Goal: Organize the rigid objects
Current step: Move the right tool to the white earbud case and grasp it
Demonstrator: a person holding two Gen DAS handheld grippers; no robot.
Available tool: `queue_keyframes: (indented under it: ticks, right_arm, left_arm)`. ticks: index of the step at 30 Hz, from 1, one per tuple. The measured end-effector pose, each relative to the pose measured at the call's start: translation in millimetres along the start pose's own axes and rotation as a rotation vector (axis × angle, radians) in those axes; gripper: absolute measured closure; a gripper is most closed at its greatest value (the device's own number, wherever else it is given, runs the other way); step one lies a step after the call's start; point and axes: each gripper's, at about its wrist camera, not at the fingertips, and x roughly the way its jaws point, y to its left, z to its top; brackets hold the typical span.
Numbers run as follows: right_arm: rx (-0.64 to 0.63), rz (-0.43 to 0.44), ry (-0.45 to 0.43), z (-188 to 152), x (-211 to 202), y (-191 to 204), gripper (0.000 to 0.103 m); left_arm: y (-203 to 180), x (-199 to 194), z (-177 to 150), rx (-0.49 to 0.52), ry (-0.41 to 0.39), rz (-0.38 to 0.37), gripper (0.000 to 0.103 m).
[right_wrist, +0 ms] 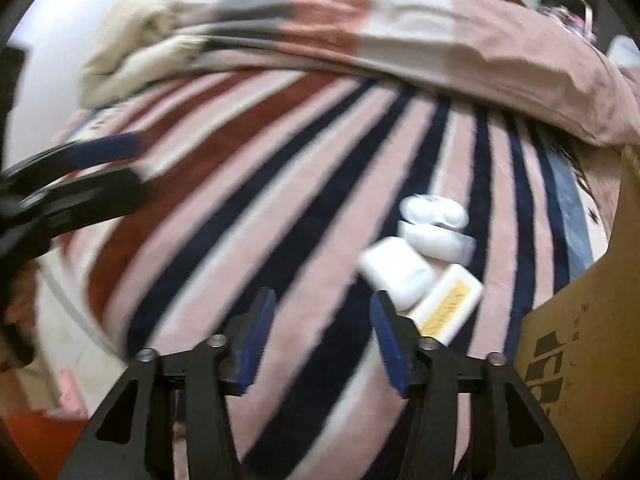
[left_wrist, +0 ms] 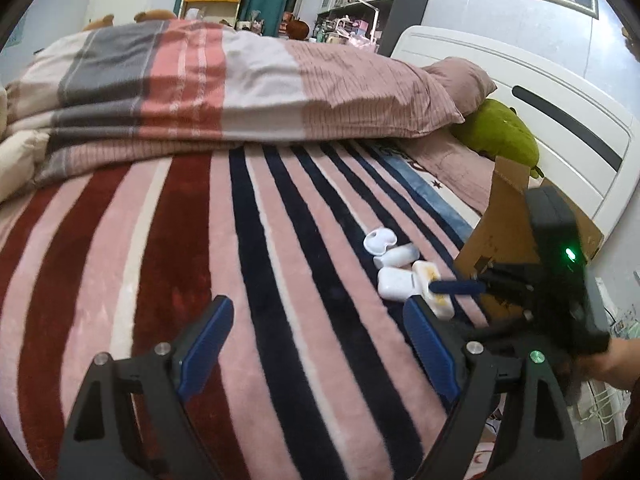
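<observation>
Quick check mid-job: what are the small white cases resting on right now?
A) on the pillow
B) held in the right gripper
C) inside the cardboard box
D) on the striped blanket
D: the white cases lie clustered on the striped blanket, beside the cardboard box; the right gripper is open and empty.

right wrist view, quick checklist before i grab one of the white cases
1. Right gripper open: ok.
2. Right jaws empty: ok.
3. White cases in view ahead: ok, clustered on the striped blanket.
4. Jaws lined up on a case: not ok, cluster sits right of the gap.
5. Cases apart enough for a clean single grasp: not ok, they touch.
6. Cardboard box open to receive: cannot tell.
7. Left gripper clear: ok, open.
</observation>
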Motion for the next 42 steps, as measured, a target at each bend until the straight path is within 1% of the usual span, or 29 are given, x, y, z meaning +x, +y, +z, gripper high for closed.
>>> queue_keyframes:
  ticks: [2,5,6,9,10,12,16,17,18,21,22,23,25,26,29,30,33,39,42]
  right_arm:
    - [0.010,-0.052,-0.004,2.7,14.2,-11.9,0.049]
    - [-0.008,-0.128,-0.011,7.0,28.8,-18.9,0.045]
    - [-0.008,-0.133,-0.005,8.2,34.5,-20.0,0.044]
    - [-0.028,-0.133,-0.010,11.6,41.7,-18.9,0.042]
    - [-0.032,-0.135,-0.004,12.9,45.0,-18.3,0.040]
    - [-0.029,-0.114,0.001,11.9,44.6,-17.3,0.039]
    - [-0.039,0.036,-0.010,10.7,38.7,-11.8,0.039]
    - [-0.039,0.047,-0.011,10.8,37.9,-10.9,0.040]
    - [-0.039,0.038,-0.011,11.0,38.9,-10.5,0.040]
    - [-0.050,-0.037,-0.008,12.8,47.2,-11.3,0.040]
    - [-0.061,-0.044,-0.009,13.4,50.8,-12.0,0.040]
    - [-0.068,-0.038,-0.009,13.4,53.9,-12.8,0.045]
    - [-0.056,0.012,-0.012,12.9,55.3,-14.5,0.060]
    - [-0.059,0.009,-0.018,12.5,53.4,-13.4,0.061]
    - [-0.116,-0.052,-0.057,9.6,46.0,-2.3,0.062]
    - [-0.119,-0.047,-0.064,9.6,42.9,-0.5,0.062]
    - [-0.119,0.011,-0.103,10.1,22.5,4.3,0.063]
    - [-0.172,0.071,-0.201,12.4,-29.0,21.9,0.064]
    - [-0.188,0.084,-0.252,12.0,-51.9,25.2,0.064]
  left_arm:
    - [5.4,7.1,-3.6,-0.003,0.003,-0.006,0.018]
    - [10.8,17.7,-5.2,-0.021,0.011,-0.024,0.018]
    - [11.7,20.2,-5.2,-0.024,0.012,-0.031,0.018]
    - [14.3,27.1,-6.3,-0.026,0.019,-0.041,0.018]
    - [14.5,28.3,-6.2,-0.028,0.021,-0.041,0.018]
    - [15.1,29.8,-6.3,-0.033,0.023,-0.047,0.018]
    - [14.1,27.8,-5.9,-0.038,0.022,-0.053,0.018]
    - [13.4,26.2,-5.7,-0.038,0.019,-0.050,0.018]
    - [13.8,25.5,-5.7,-0.038,0.018,-0.048,0.018]
    - [15.2,23.8,-6.1,-0.039,0.020,-0.040,0.018]
    - [15.7,23.7,-6.9,-0.041,0.023,-0.037,0.018]
    - [16.1,23.8,-7.7,-0.044,0.028,-0.032,0.018]
    - [16.0,23.5,-9.0,-0.049,0.036,-0.028,0.018]
    - [14.9,22.9,-8.6,-0.053,0.040,-0.028,0.018]
    - [7.0,17.8,-4.5,-0.055,0.041,-0.050,0.018]
    - [1.8,14.8,-2.2,-0.048,0.038,-0.056,0.018]
    - [-12.4,7.7,4.4,-0.032,0.034,-0.067,0.018]
    - [-37.9,-8.3,19.5,-0.041,0.024,-0.134,0.018]
    - [-51.1,-15.5,26.5,-0.044,0.025,-0.203,0.018]
